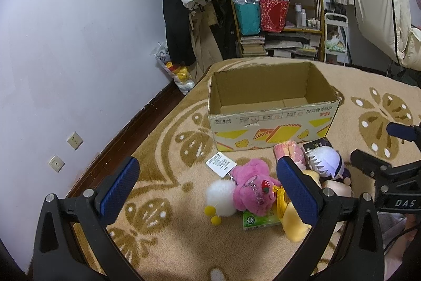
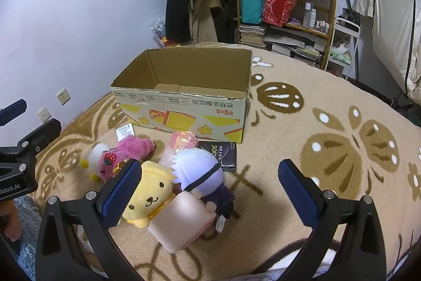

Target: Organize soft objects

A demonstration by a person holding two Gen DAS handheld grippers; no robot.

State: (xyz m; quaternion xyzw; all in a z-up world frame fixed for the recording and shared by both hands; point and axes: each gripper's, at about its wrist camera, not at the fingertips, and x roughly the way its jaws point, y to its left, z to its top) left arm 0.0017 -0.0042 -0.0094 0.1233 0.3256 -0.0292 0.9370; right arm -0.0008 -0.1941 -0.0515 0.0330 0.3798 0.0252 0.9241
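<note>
An open cardboard box (image 1: 265,107) (image 2: 184,96) stands on the patterned blanket, nothing visible inside. In front of it lies a pile of plush toys: a pink plush with a strawberry charm (image 1: 251,188) (image 2: 131,152), a white pompom toy with yellow feet (image 1: 219,198) (image 2: 94,153), a yellow dog plush (image 2: 151,195) (image 1: 292,223), a doll with pale lilac hair (image 2: 197,173) (image 1: 325,161) and a pink cube cushion (image 2: 184,220). My left gripper (image 1: 208,188) hangs open above the pink plush. My right gripper (image 2: 210,188) is open around the doll and cushion, holding nothing.
A green packet (image 1: 256,221) lies under the pink plush, a dark box (image 2: 221,154) and a pink wrapped pack (image 2: 183,140) sit by the carton. A white tag (image 1: 220,164) lies on the blanket. Wall at left, cluttered shelf (image 1: 276,17) and hanging coats behind.
</note>
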